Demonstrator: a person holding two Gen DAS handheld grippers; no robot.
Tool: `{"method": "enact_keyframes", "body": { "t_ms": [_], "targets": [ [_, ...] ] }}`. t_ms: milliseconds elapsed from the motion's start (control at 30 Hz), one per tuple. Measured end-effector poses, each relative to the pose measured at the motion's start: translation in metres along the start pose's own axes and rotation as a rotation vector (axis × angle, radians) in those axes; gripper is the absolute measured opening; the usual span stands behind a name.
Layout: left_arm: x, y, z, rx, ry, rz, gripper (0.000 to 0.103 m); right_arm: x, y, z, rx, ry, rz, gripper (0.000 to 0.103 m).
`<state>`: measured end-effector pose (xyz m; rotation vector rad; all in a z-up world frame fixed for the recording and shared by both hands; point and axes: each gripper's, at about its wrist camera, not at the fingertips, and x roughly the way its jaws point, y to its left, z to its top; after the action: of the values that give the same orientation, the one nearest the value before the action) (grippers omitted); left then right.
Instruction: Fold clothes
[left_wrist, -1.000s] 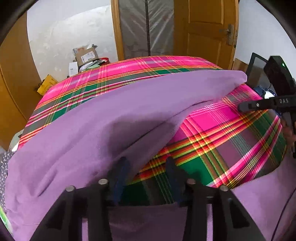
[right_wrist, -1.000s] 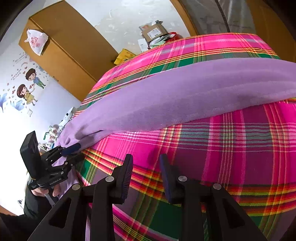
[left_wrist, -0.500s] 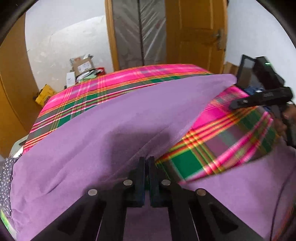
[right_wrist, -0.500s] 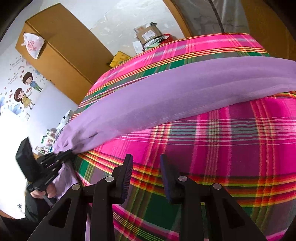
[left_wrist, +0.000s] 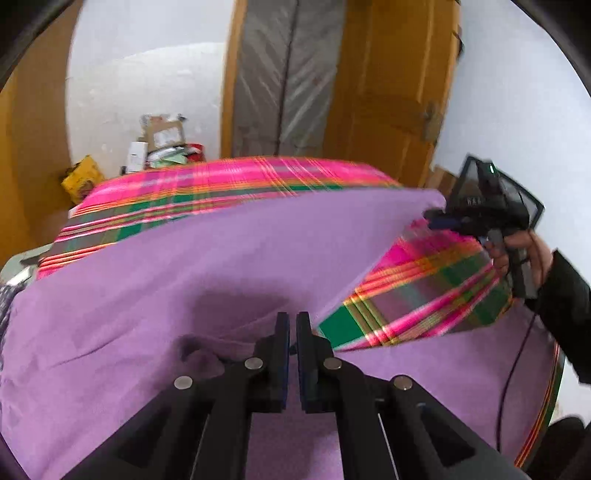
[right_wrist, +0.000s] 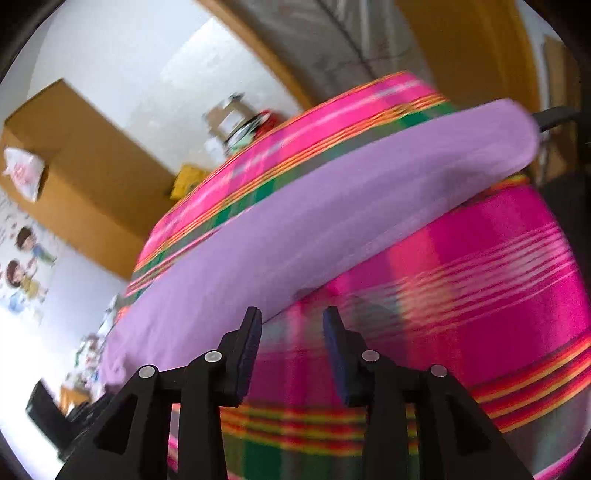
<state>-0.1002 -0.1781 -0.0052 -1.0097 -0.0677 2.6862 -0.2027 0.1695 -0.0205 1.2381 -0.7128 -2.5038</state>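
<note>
Both views are motion-blurred, and the plaid pattern smears in the right wrist view. Whether cloth is pinched between the left gripper (left_wrist: 289, 325) fingers cannot be confirmed: the pads stand nearly together with a thin slit between them, directly over a bunched ridge of the purple garment (left_wrist: 207, 258). The right gripper (right_wrist: 291, 321) fingers are spread wide and hold nothing; the garment's folded edge runs just beside the left-hand pad (right_wrist: 251, 332). In the left wrist view the right gripper (left_wrist: 439, 221) sits at the garment's far corner; contact there is unclear. The garment lies spread across the bed (left_wrist: 221, 184), over a pink-and-green plaid cover, with one edge lifted.
</note>
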Motion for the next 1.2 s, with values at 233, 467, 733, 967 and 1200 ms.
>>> {"method": "enact_keyframes", "body": {
  "t_ms": [233, 467, 733, 967, 1200],
  "targets": [
    [-0.018, 0.018, -0.007, -0.122, -0.019, 0.009, 0.004, -0.043, -0.079, 0.041, 0.181, -0.187, -0.158, 0.041],
    [-0.020, 0.025, -0.021, -0.183, -0.002, 0.010, 0.004, -0.030, -0.137, 0.068, 0.392, -0.175, -0.029, 0.047],
    [-0.026, 0.027, -0.024, -0.200, -0.004, 0.034, 0.004, -0.042, -0.136, 0.076, 0.356, -0.213, -0.024, 0.007],
    [-0.027, 0.023, -0.020, -0.196, -0.008, 0.026, 0.004, -0.077, -0.143, 0.080, 0.375, -0.264, -0.009, 0.007],
    [-0.028, 0.018, -0.018, -0.182, -0.005, 0.019, 0.004, -0.060, -0.161, 0.066, 0.435, -0.071, -0.100, 0.013]
  ]
}}
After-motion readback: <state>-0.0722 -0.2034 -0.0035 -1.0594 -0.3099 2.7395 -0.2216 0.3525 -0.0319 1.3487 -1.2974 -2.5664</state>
